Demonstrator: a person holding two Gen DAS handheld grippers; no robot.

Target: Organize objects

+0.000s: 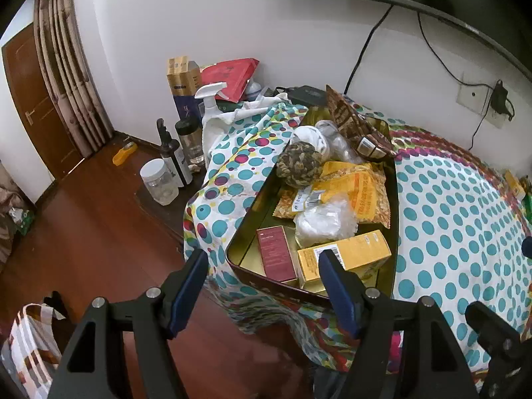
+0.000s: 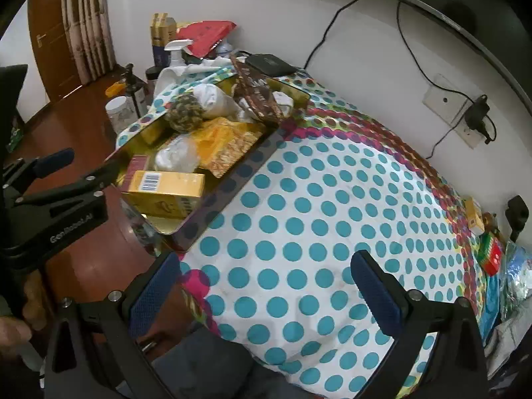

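Observation:
A gold metal tin [image 1: 244,222] [image 2: 212,196] sits on the polka-dot tablecloth [image 2: 299,232] at the table's left end. It holds a yellow box [image 1: 345,254] [image 2: 166,186], a dark red box [image 1: 276,252], yellow snack bags [image 1: 359,193], a clear plastic bag [image 1: 326,219], a knitted ball [image 1: 299,163] [image 2: 184,113] and a brown packet [image 1: 355,123]. My left gripper [image 1: 262,267] is open and empty just in front of the tin's near end. My right gripper [image 2: 266,276] is open and empty over the bare cloth, right of the tin.
Bottles, a jar [image 1: 159,183], a spray bottle [image 1: 209,99] and boxes [image 1: 183,79] stand on a low shelf left of the table. A black device [image 2: 271,63] lies at the back. Small boxes [image 2: 488,252] and bags lie at the table's right edge. Cables hang on the wall.

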